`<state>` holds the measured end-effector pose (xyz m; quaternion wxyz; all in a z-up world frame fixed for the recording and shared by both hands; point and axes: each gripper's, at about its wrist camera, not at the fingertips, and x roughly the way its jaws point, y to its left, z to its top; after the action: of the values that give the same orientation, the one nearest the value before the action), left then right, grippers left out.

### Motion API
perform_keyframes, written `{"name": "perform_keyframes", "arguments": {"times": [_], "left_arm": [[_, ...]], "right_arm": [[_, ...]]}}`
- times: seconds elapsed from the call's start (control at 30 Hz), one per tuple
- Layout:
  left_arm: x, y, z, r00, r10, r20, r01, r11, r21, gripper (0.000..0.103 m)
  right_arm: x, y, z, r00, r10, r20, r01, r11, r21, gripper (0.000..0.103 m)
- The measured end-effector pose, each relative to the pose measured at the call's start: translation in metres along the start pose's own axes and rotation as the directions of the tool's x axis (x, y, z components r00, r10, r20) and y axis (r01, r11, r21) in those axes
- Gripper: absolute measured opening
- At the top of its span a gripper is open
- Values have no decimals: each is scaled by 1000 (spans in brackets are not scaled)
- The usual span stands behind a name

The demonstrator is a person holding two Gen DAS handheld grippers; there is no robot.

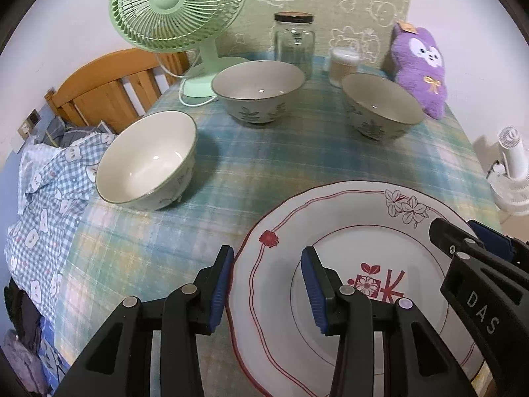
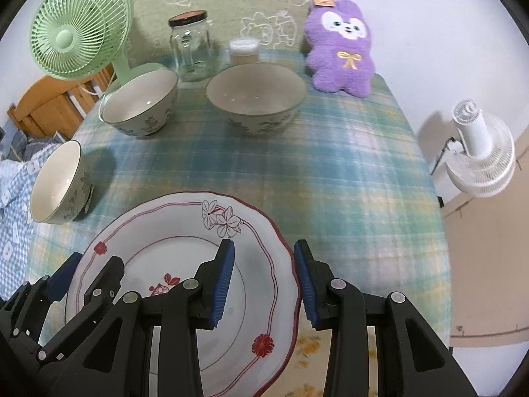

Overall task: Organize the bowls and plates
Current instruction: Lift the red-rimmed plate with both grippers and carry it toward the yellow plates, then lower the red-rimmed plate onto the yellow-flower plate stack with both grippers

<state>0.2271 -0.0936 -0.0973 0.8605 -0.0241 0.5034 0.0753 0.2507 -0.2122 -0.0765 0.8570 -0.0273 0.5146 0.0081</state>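
A white plate (image 1: 347, 218) (image 2: 165, 228) with a red rim line and flower prints is held between both grippers, slightly above the plaid tablecloth (image 1: 264, 152). My left gripper (image 1: 267, 249) (image 2: 96, 261) is shut on its left rim, one finger outside and one over the well. On the opposite rim my right gripper (image 2: 263, 243) (image 1: 458, 228) is shut the same way. Three leaf-patterned bowls stand apart beyond the plate: one by the table's left edge (image 1: 148, 162) (image 2: 56, 182), one at the back middle (image 1: 258, 89) (image 2: 140, 102), one at the back right (image 1: 380, 106) (image 2: 256, 96).
Along the back stand a green desk fan (image 1: 172, 6), a lidded glass jar (image 1: 294, 43), a small tub (image 1: 344, 66) and a purple plush toy (image 1: 420, 66). Checked bedding (image 1: 49, 198) and a wooden headboard (image 1: 109, 86) lie left of the table. A white fan (image 2: 479, 152) stands on the floor at the right.
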Motion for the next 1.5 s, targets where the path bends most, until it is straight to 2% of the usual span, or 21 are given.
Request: {"name": "perform_keyframes", "arguments": {"times": [0.4,0.97,1.5], "left_arm": [[-24,-34,-21,998,-63,26,60,993,98,42],[-40,-86,-51,990,-138,15,130,965,228,42],[-30,-103,-82,990,-136,-40,141,942,303,42]], "right_arm": [[-22,-45,-44,998,-51,-22,53,992,111,41],[-36,-96,-90,992,-118,-53,127,964,235,41],[-27,-109,-126,983,-136,-123,166,946,279,41]]}}
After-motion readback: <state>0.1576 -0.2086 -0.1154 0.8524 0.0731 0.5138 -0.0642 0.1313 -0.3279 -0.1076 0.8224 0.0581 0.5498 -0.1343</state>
